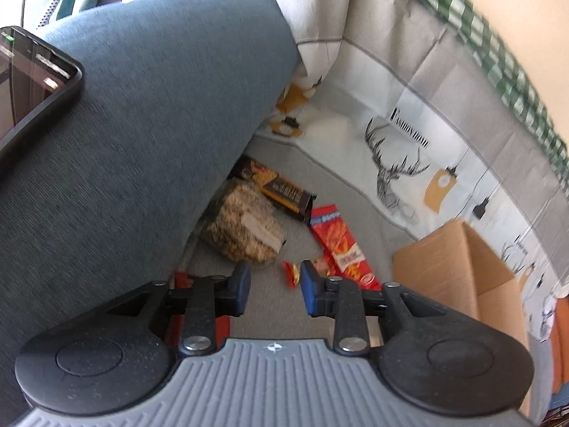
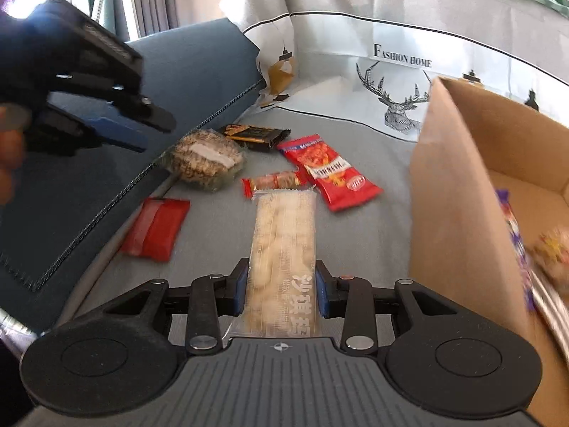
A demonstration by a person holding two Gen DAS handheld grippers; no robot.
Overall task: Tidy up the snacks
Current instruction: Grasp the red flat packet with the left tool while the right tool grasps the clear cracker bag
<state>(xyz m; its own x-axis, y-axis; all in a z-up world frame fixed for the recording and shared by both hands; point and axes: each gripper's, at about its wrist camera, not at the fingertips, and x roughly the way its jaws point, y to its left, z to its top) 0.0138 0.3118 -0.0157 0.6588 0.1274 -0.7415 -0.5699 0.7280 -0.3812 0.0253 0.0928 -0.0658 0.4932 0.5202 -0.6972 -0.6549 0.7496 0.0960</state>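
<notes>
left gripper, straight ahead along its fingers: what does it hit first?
Probably the small red candy wrapper, lying just beyond the open left gripper. The clear bag of puffed grain snack sits slightly left of that line. Depth is uncertain.

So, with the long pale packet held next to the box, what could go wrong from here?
1. The right hand-held gripper pinches the long pale packet near one end, so it may droop or twist loose.
2. The cardboard box wall stands close on the right; the packet's far end could catch it.
3. The left hand-held gripper hangs open over a small red candy, beside the larger red packet, and might nudge both.
</notes>
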